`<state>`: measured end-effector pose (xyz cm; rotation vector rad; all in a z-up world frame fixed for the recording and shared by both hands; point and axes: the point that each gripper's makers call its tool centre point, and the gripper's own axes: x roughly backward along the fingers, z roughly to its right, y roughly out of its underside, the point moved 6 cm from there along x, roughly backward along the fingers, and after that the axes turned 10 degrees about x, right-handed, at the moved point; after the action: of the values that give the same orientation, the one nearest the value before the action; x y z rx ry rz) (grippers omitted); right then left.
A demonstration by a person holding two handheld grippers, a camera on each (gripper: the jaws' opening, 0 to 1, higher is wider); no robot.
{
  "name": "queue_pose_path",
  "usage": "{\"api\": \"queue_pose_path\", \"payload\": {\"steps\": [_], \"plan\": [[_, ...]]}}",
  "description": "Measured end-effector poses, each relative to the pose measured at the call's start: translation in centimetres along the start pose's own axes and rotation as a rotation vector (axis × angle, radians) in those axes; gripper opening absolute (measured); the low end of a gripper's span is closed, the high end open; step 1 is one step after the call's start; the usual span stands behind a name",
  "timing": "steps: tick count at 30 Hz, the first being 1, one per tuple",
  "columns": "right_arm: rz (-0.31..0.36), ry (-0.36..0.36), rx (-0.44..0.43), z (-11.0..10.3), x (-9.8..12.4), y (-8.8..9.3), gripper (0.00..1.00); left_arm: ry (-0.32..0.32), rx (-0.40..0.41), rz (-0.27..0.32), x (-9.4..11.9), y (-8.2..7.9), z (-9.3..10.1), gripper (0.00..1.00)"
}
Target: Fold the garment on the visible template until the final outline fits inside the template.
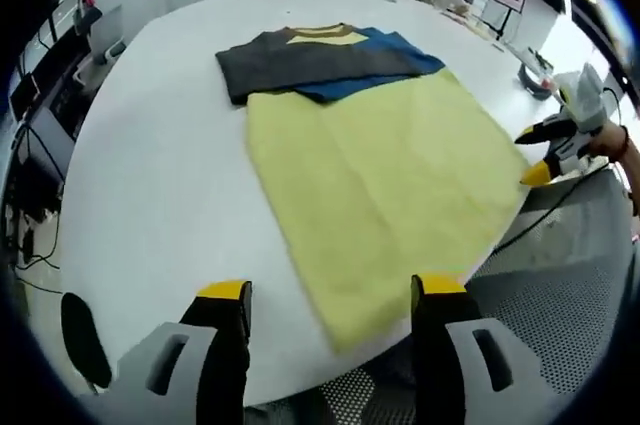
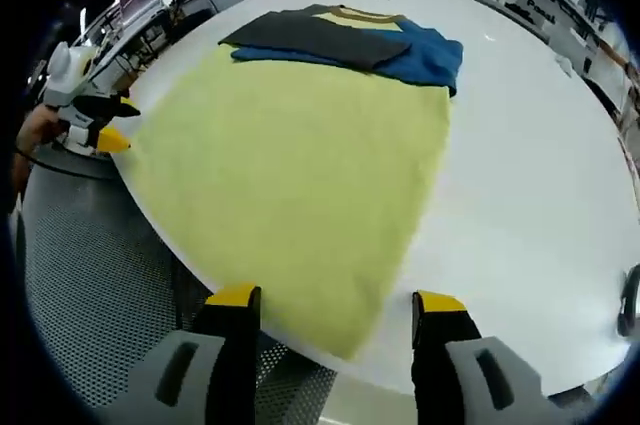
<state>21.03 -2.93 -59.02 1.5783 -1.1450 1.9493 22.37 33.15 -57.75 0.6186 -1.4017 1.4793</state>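
A yellow garment [image 1: 390, 185] lies flat on the round white table [image 1: 160, 175]. Its grey sleeve [image 1: 300, 63] is folded across the chest, and the blue sleeve [image 1: 385, 50] lies at the far end beside the collar. The hem reaches the near table edge. My left gripper [image 1: 330, 290] stands open just above the hem corner, with nothing between its jaws. My right gripper [image 1: 532, 153] is at the garment's right edge, its jaws apart. In the right gripper view the garment [image 2: 300, 165] spreads ahead of the open right gripper [image 2: 335, 297]. The left gripper [image 2: 118, 123] is at its left edge.
Perforated grey metal flooring [image 1: 570, 275] shows beyond the table edge, with a black cable [image 1: 545, 213] running over it. A hand [image 1: 612, 141] holds the right gripper. Desks, shelves and wires [image 1: 35, 195] surround the table. Bare white tabletop [image 2: 530, 165] lies right of the garment.
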Motion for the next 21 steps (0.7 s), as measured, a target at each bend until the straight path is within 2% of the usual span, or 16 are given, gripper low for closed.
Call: {"api": "queue_pose_path", "payload": {"steps": [2, 5, 6, 8, 11, 12, 15, 21], "plan": [[0.002, -0.003, -0.007, 0.0, 0.1, 0.0, 0.49, -0.002, -0.001, -0.005, 0.0, 0.1, 0.0, 0.55], [-0.006, 0.003, -0.038, 0.2, 0.2, 0.2, 0.42, -0.015, -0.02, -0.028, -0.2, 0.5, 0.0, 0.39], [-0.009, 0.007, -0.039, 0.2, 0.2, 0.3, 0.39, -0.024, -0.039, -0.038, -0.3, 0.6, 0.0, 0.37], [-0.018, 0.015, -0.045, 0.3, 0.4, 0.4, 0.31, -0.037, -0.039, -0.049, -0.4, 0.8, 0.0, 0.4], [-0.019, 0.017, -0.051, 0.4, 0.3, 0.5, 0.26, -0.037, -0.014, -0.063, -0.2, 0.9, 0.0, 0.35], [-0.021, 0.023, -0.055, 0.5, 0.3, 0.5, 0.24, -0.038, -0.023, -0.053, -0.2, 0.8, -0.1, 0.33], [-0.036, 0.025, -0.057, 0.5, 0.4, 0.7, 0.16, -0.056, -0.007, -0.094, 0.0, 1.2, -0.2, 0.22], [-0.054, 0.031, -0.062, 0.6, 0.7, 1.1, 0.11, -0.06, 0.007, -0.1, -0.1, 1.4, 0.1, 0.18]]}}
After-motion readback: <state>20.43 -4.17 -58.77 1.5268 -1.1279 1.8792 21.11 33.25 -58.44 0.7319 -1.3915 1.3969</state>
